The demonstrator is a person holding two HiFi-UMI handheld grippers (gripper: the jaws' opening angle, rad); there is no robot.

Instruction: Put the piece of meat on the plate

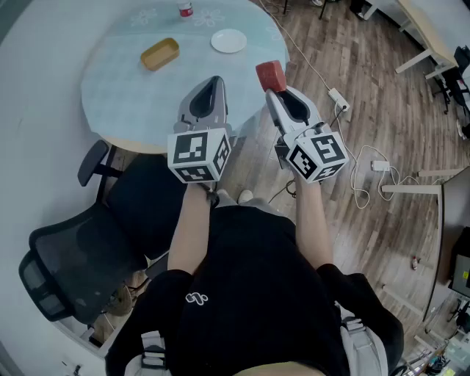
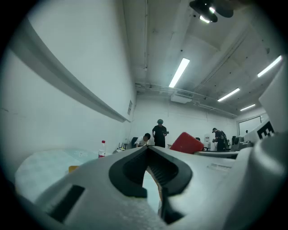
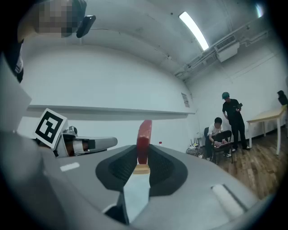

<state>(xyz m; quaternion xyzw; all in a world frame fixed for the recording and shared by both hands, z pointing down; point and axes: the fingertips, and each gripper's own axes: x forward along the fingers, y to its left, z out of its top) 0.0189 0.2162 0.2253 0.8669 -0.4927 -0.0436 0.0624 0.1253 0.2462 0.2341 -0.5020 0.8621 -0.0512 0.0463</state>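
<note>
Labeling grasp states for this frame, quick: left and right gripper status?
Left gripper: shut, nothing between the jaws.
Right gripper: shut on the piece of meat.

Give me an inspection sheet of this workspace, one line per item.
Surface: round table with a pale patterned cover.
Job's things: red piece of meat, held in the air near the table's edge; white plate, empty, on the table.
Clutter: yellow tray and bottle on the table.
Grippers: right gripper shut on the piece of meat; left gripper shut, nothing between its jaws.
Cables: white power strip and wired adapter on the wood floor.
Surroundings: black office chair beside the table; people in the background.
</note>
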